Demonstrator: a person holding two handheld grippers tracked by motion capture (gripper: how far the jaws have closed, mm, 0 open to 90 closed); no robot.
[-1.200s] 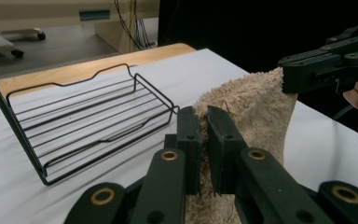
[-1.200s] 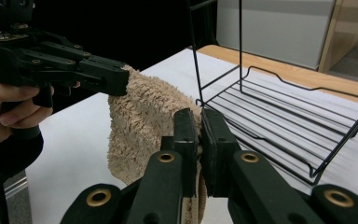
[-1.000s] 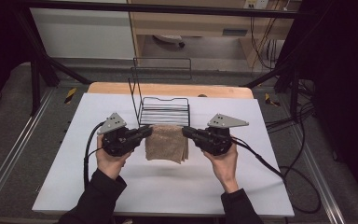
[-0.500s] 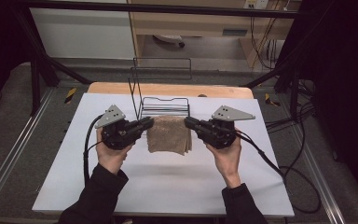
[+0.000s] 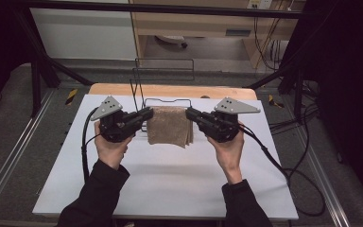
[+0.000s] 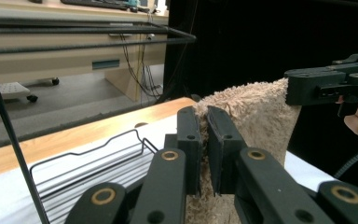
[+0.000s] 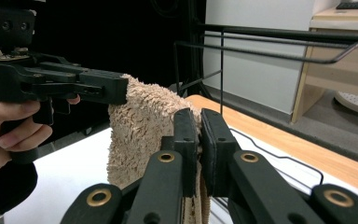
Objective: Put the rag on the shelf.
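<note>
A folded tan fleecy towel (image 5: 169,126) hangs between my two grippers above the white table. My left gripper (image 5: 147,113) is shut on the towel's left top corner, and my right gripper (image 5: 189,113) is shut on its right top corner. In the left gripper view the towel (image 6: 256,112) is pinched between the jaws of my left gripper (image 6: 204,122), with the other gripper (image 6: 328,84) clamped on its far edge. The right gripper view shows my right gripper (image 7: 200,125) pinching the towel (image 7: 142,126), which stretches away to the other gripper (image 7: 86,86).
A black wire rack (image 5: 166,102) stands just behind the towel, its tall wire frame (image 5: 163,61) rising at the table's far edge. The white table top (image 5: 170,175) lies open in front. Cables (image 5: 283,165) trail off to the right.
Both grippers have risen with the towel, which was lying on the table and now hangs between them. Both have also edged toward the rack.
</note>
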